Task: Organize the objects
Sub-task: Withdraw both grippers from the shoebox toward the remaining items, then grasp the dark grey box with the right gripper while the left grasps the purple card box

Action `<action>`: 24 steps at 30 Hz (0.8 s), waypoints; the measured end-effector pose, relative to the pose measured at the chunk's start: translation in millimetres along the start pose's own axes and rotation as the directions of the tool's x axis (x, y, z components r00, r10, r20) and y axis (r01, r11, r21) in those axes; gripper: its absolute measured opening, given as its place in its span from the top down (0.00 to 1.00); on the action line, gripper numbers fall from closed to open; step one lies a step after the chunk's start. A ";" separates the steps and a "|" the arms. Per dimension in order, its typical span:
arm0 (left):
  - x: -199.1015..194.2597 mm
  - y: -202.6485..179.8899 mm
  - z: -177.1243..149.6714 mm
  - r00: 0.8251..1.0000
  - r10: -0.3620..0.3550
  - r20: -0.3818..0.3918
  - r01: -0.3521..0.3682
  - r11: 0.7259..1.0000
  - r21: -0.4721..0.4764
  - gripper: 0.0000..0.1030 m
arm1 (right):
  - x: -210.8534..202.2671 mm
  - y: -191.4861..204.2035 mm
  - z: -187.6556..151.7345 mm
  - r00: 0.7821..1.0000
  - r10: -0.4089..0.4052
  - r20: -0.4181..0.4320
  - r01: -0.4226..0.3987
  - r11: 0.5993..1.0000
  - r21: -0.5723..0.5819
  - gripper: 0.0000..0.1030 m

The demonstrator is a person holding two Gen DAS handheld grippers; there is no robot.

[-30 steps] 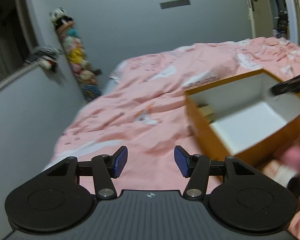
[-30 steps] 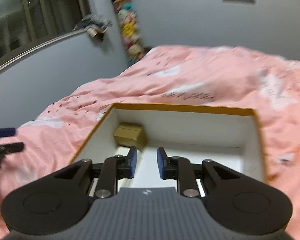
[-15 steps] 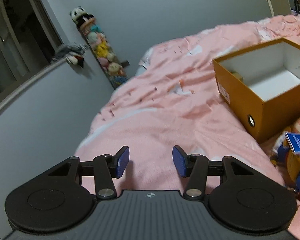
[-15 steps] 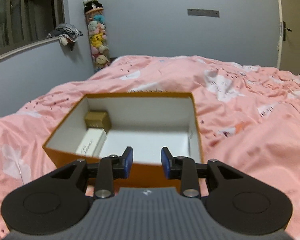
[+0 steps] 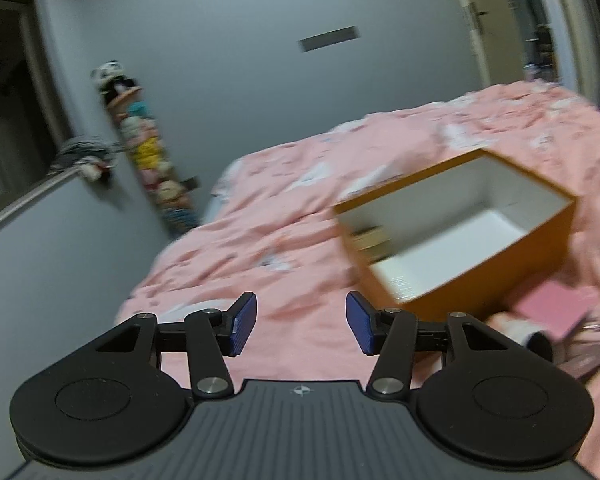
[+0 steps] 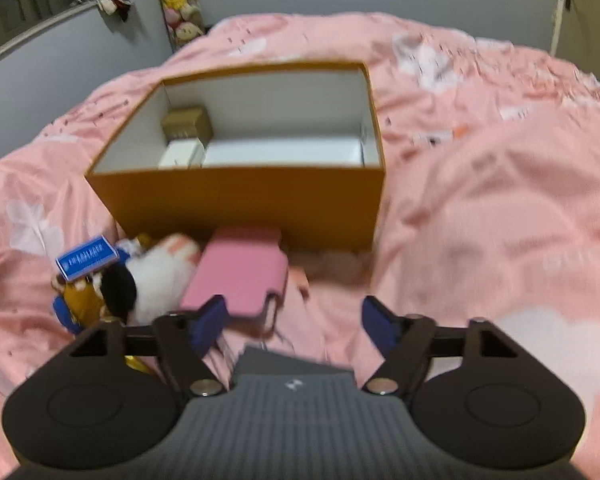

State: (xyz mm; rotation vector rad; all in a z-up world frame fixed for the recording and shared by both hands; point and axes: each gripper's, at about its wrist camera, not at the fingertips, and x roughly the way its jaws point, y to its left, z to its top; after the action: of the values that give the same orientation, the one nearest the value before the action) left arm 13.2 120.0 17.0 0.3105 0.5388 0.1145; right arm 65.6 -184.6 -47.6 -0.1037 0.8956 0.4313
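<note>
An open orange box (image 6: 240,196) with a white inside stands on the pink bedspread; a small brown box (image 6: 186,124) and a white box (image 6: 180,154) lie in its left end. The box also shows in the left wrist view (image 5: 540,236). In front of it lie a pink case (image 6: 240,268) and a plush toy (image 6: 156,276) with a blue tag (image 6: 87,258). My right gripper (image 6: 294,320) is open and empty, low over the pink case. My left gripper (image 5: 302,322) is open and empty, left of the box over bare bedspread.
A grey wall with a hanging column of plush toys (image 5: 148,148) stands beyond the bed. A ledge with bundled clothes (image 5: 84,156) runs along the left. A door (image 5: 496,28) is at the back right. A dark flat object (image 6: 296,364) lies under my right gripper.
My right gripper has pulled back from the box, dropped toward the items in front of it and opened wider. My left gripper has swung back toward the box.
</note>
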 end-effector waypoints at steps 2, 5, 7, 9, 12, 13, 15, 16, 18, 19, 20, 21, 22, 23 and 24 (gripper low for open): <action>0.4 -12.9 2.4 0.998 -0.066 -0.004 0.066 0.998 -0.002 0.40 | 1.6 -2.2 -7.1 0.999 0.000 -0.040 0.001 1.000 0.016 0.22; 1.1 -33.3 1.5 0.986 -0.162 -0.023 0.162 0.987 -0.007 0.40 | 5.6 -6.3 -17.7 0.994 0.022 -0.104 -0.016 0.998 0.063 0.18; 2.0 -44.8 -0.7 0.978 -0.207 -0.040 0.207 0.978 -0.007 0.40 | 7.8 -8.7 -23.3 0.991 0.037 -0.129 -0.026 0.996 0.087 0.16; 4.7 -57.3 -4.6 0.966 -0.249 -0.064 0.249 0.968 -0.011 0.40 | 10.2 -9.8 -27.4 0.987 0.042 -0.153 -0.027 0.994 0.101 0.16; 10.5 -74.0 -11.0 0.943 -0.315 -0.103 0.315 0.949 -0.018 0.40 | 12.8 -8.3 -31.5 0.982 0.054 -0.179 -0.037 0.995 0.097 0.17; 12.0 -79.0 -13.2 0.937 -0.332 -0.113 0.332 0.943 -0.017 0.40 | 13.3 -7.6 -32.2 0.981 0.061 -0.183 -0.045 0.995 0.091 0.17; 15.2 -89.0 -17.6 0.925 -0.354 -0.136 0.356 0.934 -0.011 0.40 | 13.7 -8.3 -33.8 0.980 0.071 -0.187 -0.054 0.994 0.095 0.17; 15.6 -93.1 -19.0 0.921 -0.361 -0.148 0.363 0.932 -0.009 0.40 | 14.3 -9.6 -33.8 0.979 0.077 -0.188 -0.058 0.993 0.102 0.18; 15.2 -101.5 -23.2 0.911 -0.378 -0.165 0.384 0.923 0.004 0.40 | 14.6 -12.3 -33.8 0.979 0.082 -0.186 -0.061 0.992 0.114 0.21; 13.2 -105.3 -24.6 0.906 -0.385 -0.174 0.393 0.919 0.013 0.40 | 14.7 -13.2 -33.6 0.980 0.082 -0.183 -0.061 0.991 0.118 0.25; 12.6 -109.5 -25.6 0.903 -0.388 -0.183 0.399 0.917 0.023 0.40 | 15.6 -14.0 -33.5 0.980 0.083 -0.182 -0.061 0.991 0.122 0.27; 13.7 -112.6 -26.1 0.902 -0.388 -0.191 0.400 0.916 0.029 0.40 | 16.6 -14.7 -33.3 0.980 0.085 -0.181 -0.063 0.990 0.125 0.29; 13.9 -114.4 -26.5 0.901 -0.386 -0.198 0.400 0.916 0.031 0.40 | 17.2 -15.3 -32.6 0.980 0.087 -0.178 -0.064 0.990 0.128 0.29; 14.7 -115.6 -27.0 0.900 -0.385 -0.205 0.399 0.916 0.030 0.40 | 17.7 -15.6 -32.2 0.981 0.088 -0.174 -0.066 0.989 0.130 0.29; 15.7 -116.6 -27.3 0.898 -0.386 -0.211 0.400 0.916 0.027 0.40 | 18.1 -15.7 -31.7 0.982 0.089 -0.168 -0.067 0.989 0.130 0.29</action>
State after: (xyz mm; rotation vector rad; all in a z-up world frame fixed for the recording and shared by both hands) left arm 15.4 19.7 -50.2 0.2537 0.7997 -0.2705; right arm 58.6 -201.4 -82.9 0.0084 1.0990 0.4430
